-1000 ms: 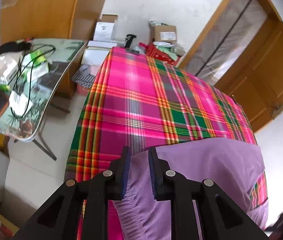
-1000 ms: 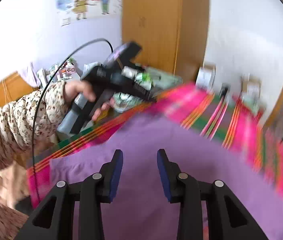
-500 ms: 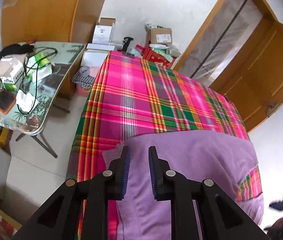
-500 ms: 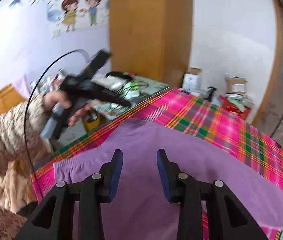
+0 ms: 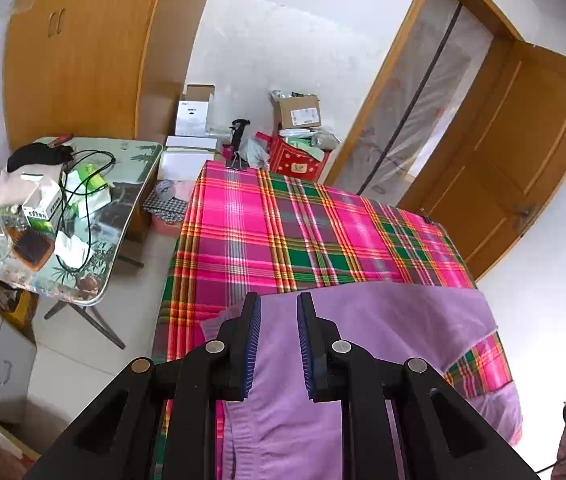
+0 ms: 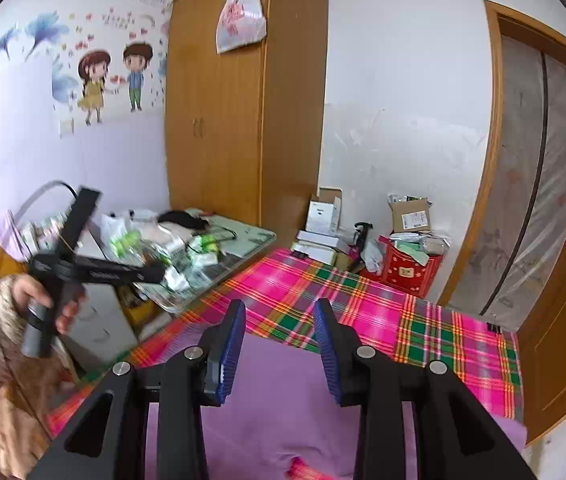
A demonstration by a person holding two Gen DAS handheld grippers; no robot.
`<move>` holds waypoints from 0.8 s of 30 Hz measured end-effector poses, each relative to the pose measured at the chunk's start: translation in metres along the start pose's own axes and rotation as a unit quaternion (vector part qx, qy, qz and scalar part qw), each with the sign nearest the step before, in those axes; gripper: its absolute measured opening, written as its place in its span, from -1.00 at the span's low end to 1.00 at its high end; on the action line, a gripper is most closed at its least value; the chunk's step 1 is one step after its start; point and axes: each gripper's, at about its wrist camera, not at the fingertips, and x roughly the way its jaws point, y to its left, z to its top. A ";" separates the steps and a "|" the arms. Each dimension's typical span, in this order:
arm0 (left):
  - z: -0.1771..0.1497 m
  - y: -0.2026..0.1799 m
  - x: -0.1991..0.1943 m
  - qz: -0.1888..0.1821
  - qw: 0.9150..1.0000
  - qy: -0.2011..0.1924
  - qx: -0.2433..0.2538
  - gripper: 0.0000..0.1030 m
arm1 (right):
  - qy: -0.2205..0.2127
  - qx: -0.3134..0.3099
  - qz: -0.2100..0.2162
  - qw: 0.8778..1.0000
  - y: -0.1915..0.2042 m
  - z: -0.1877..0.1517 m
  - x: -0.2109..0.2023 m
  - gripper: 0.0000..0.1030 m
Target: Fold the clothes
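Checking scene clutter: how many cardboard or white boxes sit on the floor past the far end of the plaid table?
About 4: an open white box by the wardrobe, flat white boxes below it, a brown labelled carton, a red box. More may be hidden.

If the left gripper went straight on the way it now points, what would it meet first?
Most likely the purple garment: the open left gripper points down along it, with cloth showing between and just past its fingers. Beyond the garment's far edge lies the plaid cloth. Depth is hard to judge in the fisheye view.
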 end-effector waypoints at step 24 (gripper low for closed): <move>-0.022 0.010 0.171 0.069 0.981 0.131 0.126 -0.47 | 0.213 -0.084 0.111 0.967 -0.025 -0.082 0.263 -0.22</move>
